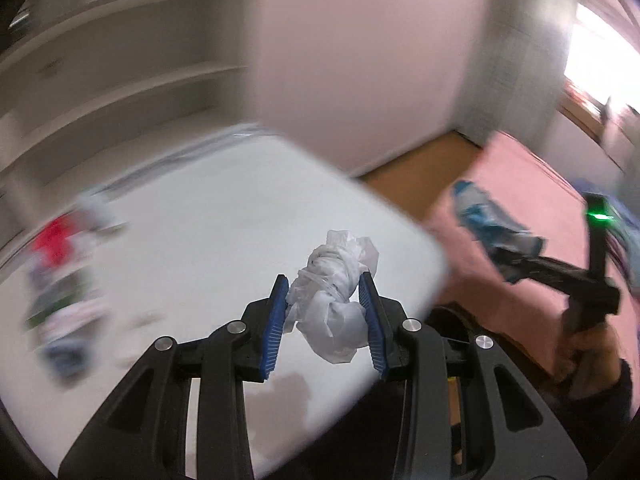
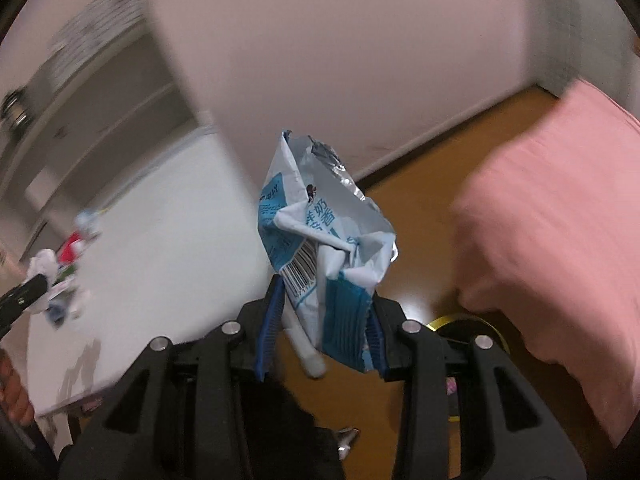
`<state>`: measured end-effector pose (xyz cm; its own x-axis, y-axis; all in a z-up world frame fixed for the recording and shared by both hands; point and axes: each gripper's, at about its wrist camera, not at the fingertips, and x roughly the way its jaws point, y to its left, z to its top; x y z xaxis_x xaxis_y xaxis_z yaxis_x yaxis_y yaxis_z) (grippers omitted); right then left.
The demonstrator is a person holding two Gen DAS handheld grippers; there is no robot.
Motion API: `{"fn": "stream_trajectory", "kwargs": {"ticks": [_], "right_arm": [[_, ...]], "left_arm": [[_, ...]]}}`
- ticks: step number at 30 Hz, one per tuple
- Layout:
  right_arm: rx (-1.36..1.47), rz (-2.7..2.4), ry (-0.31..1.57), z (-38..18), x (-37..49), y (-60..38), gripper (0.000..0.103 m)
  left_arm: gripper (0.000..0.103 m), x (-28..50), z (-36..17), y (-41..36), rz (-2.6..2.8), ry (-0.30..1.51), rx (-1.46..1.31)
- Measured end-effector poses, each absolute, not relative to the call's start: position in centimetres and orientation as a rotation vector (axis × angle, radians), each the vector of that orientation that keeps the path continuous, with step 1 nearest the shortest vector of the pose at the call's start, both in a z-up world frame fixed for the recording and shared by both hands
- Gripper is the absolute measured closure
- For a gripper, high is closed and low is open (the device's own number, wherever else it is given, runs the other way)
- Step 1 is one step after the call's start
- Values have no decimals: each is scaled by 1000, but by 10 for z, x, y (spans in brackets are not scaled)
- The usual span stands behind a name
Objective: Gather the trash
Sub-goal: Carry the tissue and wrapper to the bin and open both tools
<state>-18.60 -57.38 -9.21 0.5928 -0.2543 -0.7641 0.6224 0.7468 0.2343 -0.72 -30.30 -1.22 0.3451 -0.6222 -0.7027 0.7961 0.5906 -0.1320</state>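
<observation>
Between the blue ribbed pads of the left hand-held gripper [image 1: 325, 312] sits a crumpled white plastic wad [image 1: 334, 300], twisted and glossy, clamped above the white surface [image 1: 224, 216]. At nine o'clock on that surface lies a blurred heap of more trash [image 1: 64, 280], red, green and white. At three o'clock the right hand-held gripper [image 2: 322, 320], tilted downward in a person's hand [image 1: 588, 356], is clamped on a creased blue-and-white foil wrapper [image 2: 320, 240] with a barcode, held over the brown wooden floor [image 2: 424, 216]. A pink cloth [image 2: 560, 216] spreads at three o'clock; a dark bin with a yellow rim [image 2: 464, 322] sits beneath.
</observation>
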Motion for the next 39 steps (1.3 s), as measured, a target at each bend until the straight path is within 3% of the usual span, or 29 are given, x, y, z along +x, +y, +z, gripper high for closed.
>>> {"fn": "stream_trajectory", "kwargs": {"ticks": [6, 15, 26, 35, 37, 39], "right_arm": [[640, -702, 830, -142, -255, -627, 65], [781, -840, 949, -211, -306, -679, 65], [847, -851, 1027, -245, -309, -689, 65], [849, -849, 1032, -245, -309, -688, 65], [852, -851, 1031, -246, -310, -689, 65], [854, -854, 1032, -246, -310, -689, 64]], "left_arm": [[68, -78, -65, -430, -1184, 859, 347], [67, -116, -205, -562, -1308, 1047, 465], [67, -120, -306, -615, -1304, 1182, 500], [66, -131, -310, -618, -1334, 1180, 486], [59, -134, -306, -618, -1339, 1173, 494], [41, -136, -303, -618, -1342, 1158, 498]]}}
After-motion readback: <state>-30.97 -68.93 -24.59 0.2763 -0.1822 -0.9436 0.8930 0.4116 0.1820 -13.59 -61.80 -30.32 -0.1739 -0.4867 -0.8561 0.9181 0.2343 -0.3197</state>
